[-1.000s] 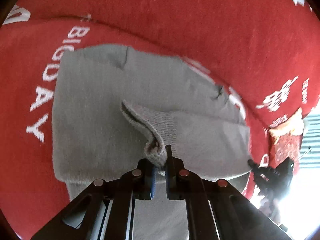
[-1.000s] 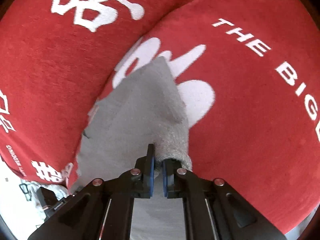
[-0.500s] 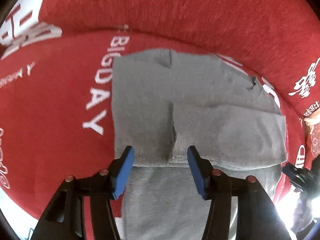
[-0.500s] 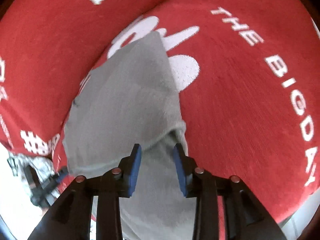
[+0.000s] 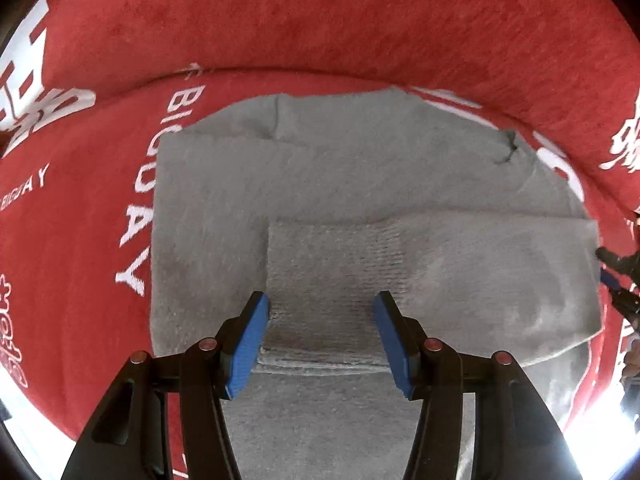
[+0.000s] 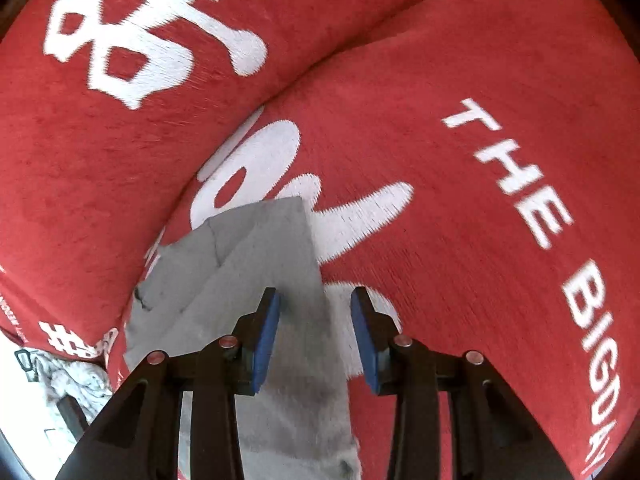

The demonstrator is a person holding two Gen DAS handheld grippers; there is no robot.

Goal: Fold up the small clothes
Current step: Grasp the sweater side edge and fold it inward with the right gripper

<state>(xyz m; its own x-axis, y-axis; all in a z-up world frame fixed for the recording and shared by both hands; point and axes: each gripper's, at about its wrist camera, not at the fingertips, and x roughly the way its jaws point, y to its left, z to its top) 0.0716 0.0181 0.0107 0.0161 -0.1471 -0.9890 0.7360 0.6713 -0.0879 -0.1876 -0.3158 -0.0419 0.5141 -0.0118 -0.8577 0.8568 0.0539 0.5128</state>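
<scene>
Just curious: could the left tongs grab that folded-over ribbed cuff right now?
Probably yes. The left tongs stand open right over the ribbed cuff of the grey garment, with nothing in between.

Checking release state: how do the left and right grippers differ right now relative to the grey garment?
The left gripper hangs over the grey garment, jaws wide across its folded-over ribbed flap. The right gripper straddles the garment's edge, jaws narrower and opening, half over the red cover. Both are open, gripping nothing.
</scene>
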